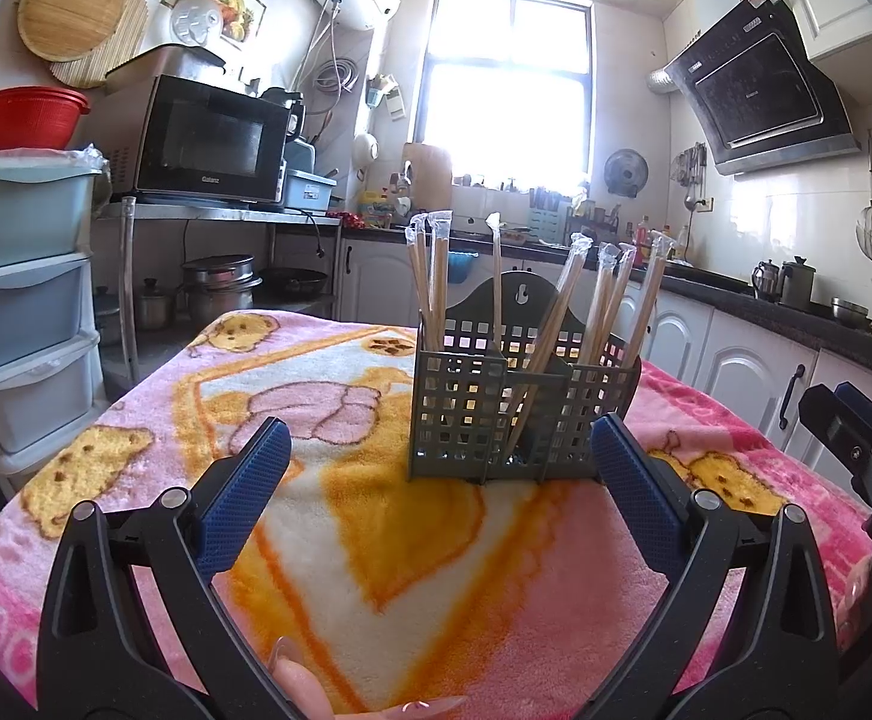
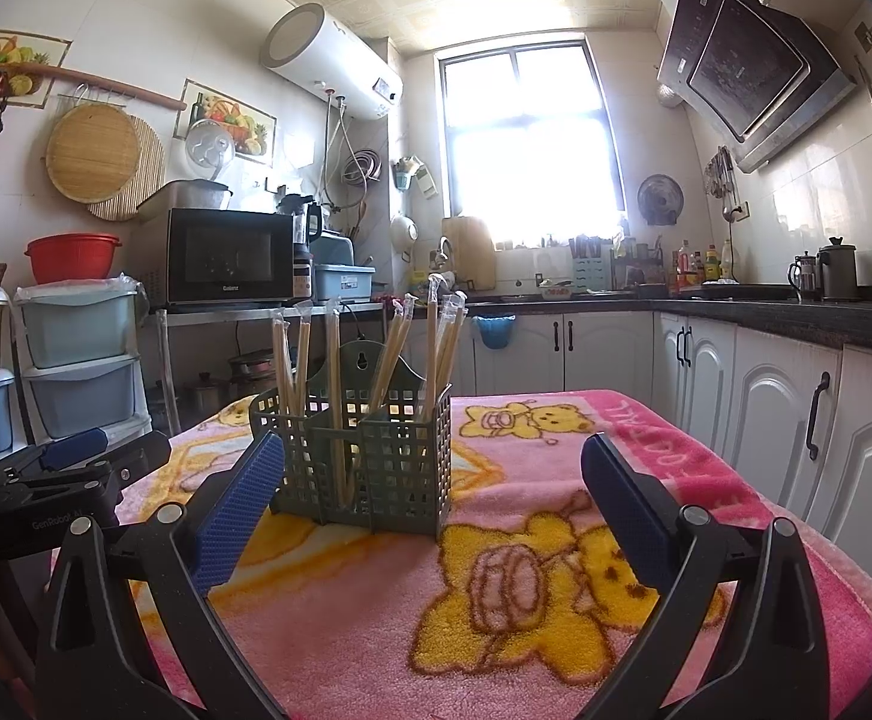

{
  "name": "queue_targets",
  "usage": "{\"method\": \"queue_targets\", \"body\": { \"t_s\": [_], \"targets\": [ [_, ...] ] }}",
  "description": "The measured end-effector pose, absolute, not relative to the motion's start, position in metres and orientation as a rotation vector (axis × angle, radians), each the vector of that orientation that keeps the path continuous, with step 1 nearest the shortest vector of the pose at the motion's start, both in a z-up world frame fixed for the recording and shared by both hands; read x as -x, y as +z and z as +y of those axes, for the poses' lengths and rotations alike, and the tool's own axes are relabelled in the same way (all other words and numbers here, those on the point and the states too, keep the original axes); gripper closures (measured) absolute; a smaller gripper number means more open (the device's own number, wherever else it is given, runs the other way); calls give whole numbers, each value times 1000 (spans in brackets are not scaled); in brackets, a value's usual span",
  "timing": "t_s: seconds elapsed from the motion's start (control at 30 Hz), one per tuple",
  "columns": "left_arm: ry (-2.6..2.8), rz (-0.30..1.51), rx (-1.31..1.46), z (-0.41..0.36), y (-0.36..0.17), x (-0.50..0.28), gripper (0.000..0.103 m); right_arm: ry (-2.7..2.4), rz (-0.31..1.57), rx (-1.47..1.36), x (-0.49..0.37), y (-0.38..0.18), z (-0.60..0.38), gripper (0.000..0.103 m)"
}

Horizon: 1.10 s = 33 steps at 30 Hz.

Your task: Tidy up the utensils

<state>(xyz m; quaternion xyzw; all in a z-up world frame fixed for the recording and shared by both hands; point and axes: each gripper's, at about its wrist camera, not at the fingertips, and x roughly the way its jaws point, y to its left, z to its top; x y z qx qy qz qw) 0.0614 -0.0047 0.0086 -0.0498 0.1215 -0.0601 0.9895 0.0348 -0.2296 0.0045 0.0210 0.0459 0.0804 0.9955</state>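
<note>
Grey caddy (image 1: 523, 414) | wrapped chopsticks (image 1: 562, 312) lower ends hidden | both claws wide, empty

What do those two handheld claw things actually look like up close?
Each claw is a black plastic frame with two triangular, cut-out arms joined by silver rivets. The fingers carry blue pads with a fine dotted grip texture. The left claw and right claw look the same. Seen from the right wrist camera, the left one's black body bears white "GenRobot.AI" lettering. Long polished fingernails show at the bottom of the left view.
</note>
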Motion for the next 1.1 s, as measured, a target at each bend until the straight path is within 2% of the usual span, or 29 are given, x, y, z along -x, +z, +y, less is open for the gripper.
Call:
{"method": "queue_targets", "body": {
  "t_s": [1.1],
  "targets": [
    [-86, 294, 101, -3, 3, -71, 10, 158, 91, -42, -34, 4, -231, 6]
  ]
}}
